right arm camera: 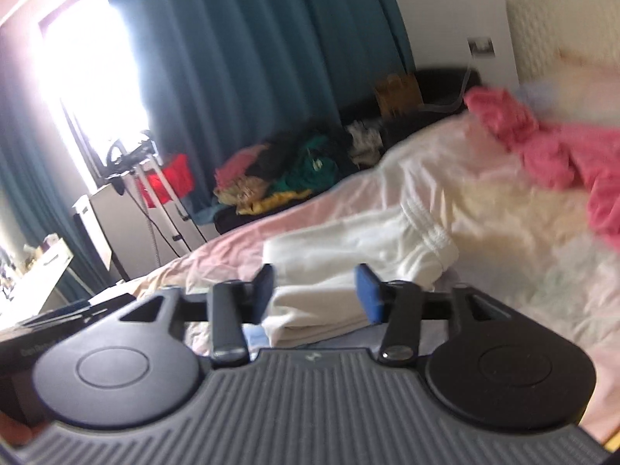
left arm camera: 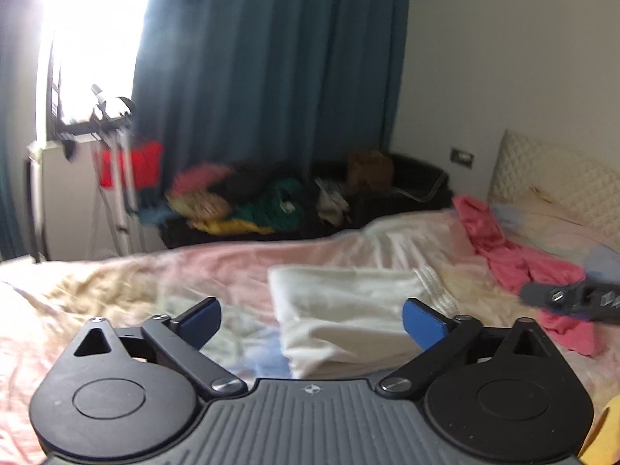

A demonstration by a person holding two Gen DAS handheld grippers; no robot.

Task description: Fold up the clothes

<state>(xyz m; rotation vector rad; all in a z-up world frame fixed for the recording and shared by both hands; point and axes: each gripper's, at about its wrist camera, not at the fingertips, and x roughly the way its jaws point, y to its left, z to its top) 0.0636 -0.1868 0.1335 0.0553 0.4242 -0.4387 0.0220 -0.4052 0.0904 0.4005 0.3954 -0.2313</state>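
Observation:
A folded white garment (left arm camera: 348,310) with a ribbed hem lies on the pale pink bedsheet (left arm camera: 193,267). My left gripper (left arm camera: 312,321) hangs open above its near edge, blue pads wide apart, holding nothing. In the right wrist view the same white garment (right arm camera: 356,255) lies just ahead of my right gripper (right arm camera: 316,294), which is open with the cloth's near edge seen between its pads; whether they touch it is unclear. A crumpled pink garment (left arm camera: 507,255) lies to the right, also visible as pink cloth (right arm camera: 558,155) in the right wrist view. The right gripper's tip (left arm camera: 573,298) shows at the left view's right edge.
A pile of mixed clothes (left arm camera: 240,205) fills a dark container beyond the bed, before a teal curtain (left arm camera: 271,77). A tripod stand (left arm camera: 116,162) and white radiator stand by the bright window. A quilted pillow (left arm camera: 554,178) lies at the bed's head. A dark box (right arm camera: 50,333) sits at left.

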